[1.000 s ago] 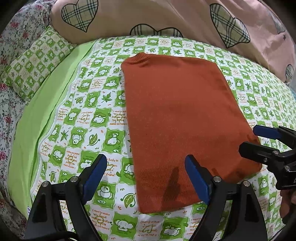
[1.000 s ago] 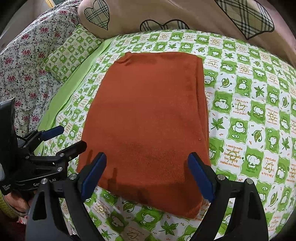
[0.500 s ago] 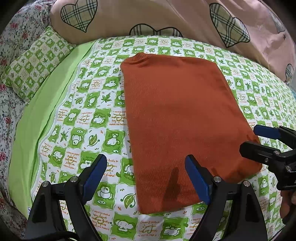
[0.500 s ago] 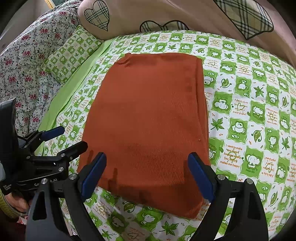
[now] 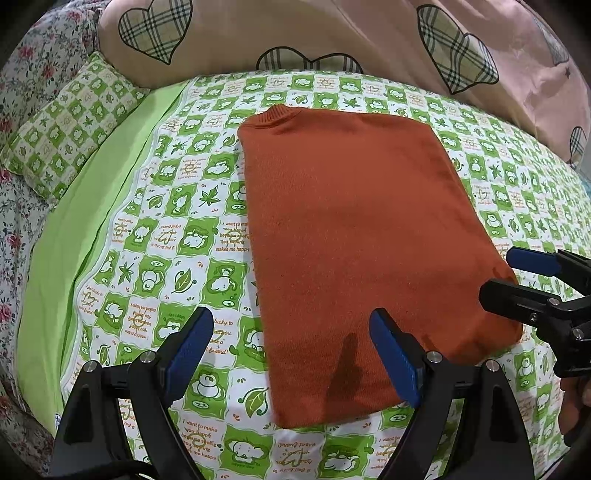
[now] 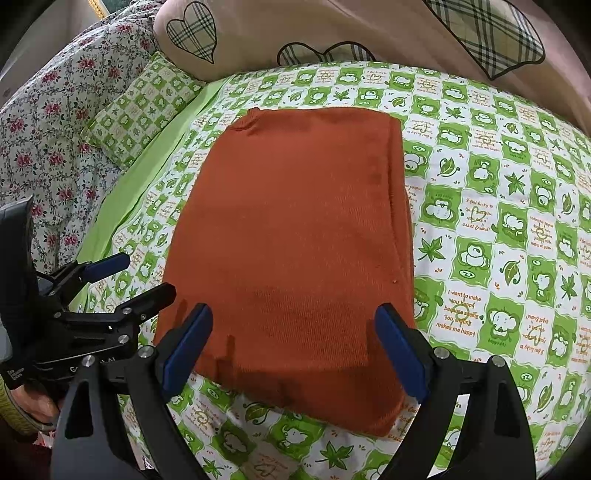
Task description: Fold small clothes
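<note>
- On the bed, at the middle of the green-and-white checked sheet (image 5: 173,236): a rust-orange sweater (image 5: 354,236), folded into a flat rectangle, sleeves tucked out of sight, ribbed collar (image 5: 275,112) at the far left corner.
- Along its right edge in the right wrist view: a doubled fold, layers stacked one on another (image 6: 400,229).
- Just in front of the near edge: the left gripper (image 5: 291,354), fingers spread wide, holding nothing; blue pad of the right-hand finger (image 5: 395,354) over the near left part of the cloth, left-hand pad over the bare sheet; contact with the cloth impossible to tell.
- Over the near right part: the right gripper (image 6: 293,345), fingers likewise wide apart and empty, both blue pads framing the sweater's near edge.
- At the sweater's near right corner in the left wrist view: the right gripper again (image 5: 517,277), seen side-on, fingers parted, just beside the cloth.
- At the left of the right wrist view: the left gripper (image 6: 136,277), side-on, beside the near left corner.
- Farther out: a plain lime-green strip of sheet (image 5: 92,206) left of the checks, a small matching checked pillow (image 5: 70,136), a floral cover (image 6: 55,122) at the far left.
- Beyond the collar end: a pink-beige quilt with plaid hearts (image 5: 332,33).
</note>
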Motion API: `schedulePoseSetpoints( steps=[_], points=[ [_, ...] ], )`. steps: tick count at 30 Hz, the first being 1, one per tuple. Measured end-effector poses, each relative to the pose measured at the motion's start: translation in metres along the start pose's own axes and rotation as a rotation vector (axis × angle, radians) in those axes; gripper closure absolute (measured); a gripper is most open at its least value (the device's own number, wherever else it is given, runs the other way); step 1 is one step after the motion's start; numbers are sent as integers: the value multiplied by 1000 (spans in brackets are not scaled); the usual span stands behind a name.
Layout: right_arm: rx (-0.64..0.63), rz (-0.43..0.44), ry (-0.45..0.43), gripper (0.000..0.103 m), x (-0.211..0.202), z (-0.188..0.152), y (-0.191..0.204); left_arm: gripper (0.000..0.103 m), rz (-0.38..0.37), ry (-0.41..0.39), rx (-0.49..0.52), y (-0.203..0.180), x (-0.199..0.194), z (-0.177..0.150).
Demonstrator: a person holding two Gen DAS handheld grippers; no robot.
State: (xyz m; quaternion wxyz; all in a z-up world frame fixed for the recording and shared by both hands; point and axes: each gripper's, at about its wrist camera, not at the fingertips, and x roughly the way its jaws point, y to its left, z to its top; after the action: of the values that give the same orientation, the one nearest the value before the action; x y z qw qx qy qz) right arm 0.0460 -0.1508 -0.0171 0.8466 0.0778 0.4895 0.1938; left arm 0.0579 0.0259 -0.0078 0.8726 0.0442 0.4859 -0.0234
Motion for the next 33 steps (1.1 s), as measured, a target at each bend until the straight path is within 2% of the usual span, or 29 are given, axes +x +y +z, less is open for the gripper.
schedulePoseSetpoints(
  steps=[33],
  points=[
    [10, 6, -9, 13, -2, 4, -4, 16, 1, 6, 5, -1, 6, 4]
  ],
)
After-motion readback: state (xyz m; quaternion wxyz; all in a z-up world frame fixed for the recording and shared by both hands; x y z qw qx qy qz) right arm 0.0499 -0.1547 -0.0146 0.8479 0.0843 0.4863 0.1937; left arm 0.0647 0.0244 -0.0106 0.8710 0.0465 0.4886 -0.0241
